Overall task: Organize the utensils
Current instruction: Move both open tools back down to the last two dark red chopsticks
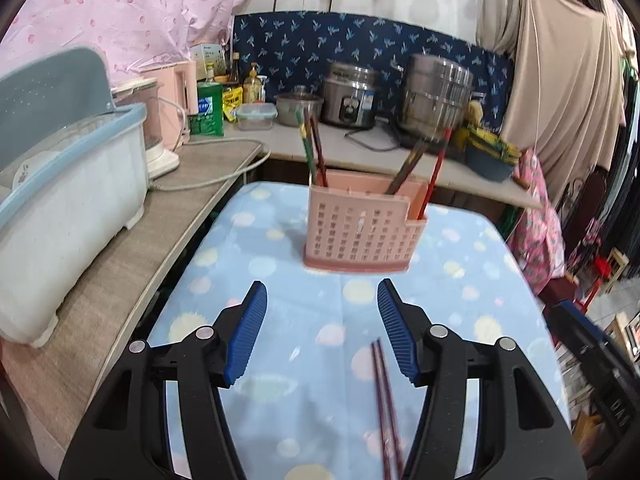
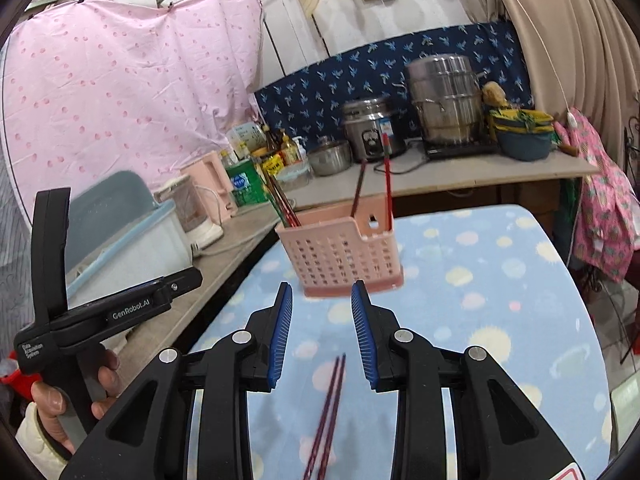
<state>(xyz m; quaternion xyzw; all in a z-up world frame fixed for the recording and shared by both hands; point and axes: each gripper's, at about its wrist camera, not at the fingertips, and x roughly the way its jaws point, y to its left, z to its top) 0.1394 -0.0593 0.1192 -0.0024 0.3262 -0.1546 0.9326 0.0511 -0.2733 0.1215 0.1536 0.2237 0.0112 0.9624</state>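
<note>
With both tongs empty, left tongs [image 1: 322, 332] wide and right tongs [image 2: 322, 334] narrower, the light, stiff, slippery-looking chopsticks [image 2: 329, 412] are best gripped mid-length together.

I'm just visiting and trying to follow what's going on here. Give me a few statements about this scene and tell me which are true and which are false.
1. A pair of dark red chopsticks lies flat on the blue dotted tablecloth. True.
2. The pink holder is empty. False: several chopsticks stand in it, at its left and right ends.
3. The right gripper is clamped on the chopsticks. False: its pads are apart with nothing between them; the chopsticks lie on the cloth below.
4. The left gripper holds nothing. True.
5. A rice cooker and a steel pot stand on the counter behind the table. True.
6. The holder lies tipped on its side. False: it stands upright.
</note>
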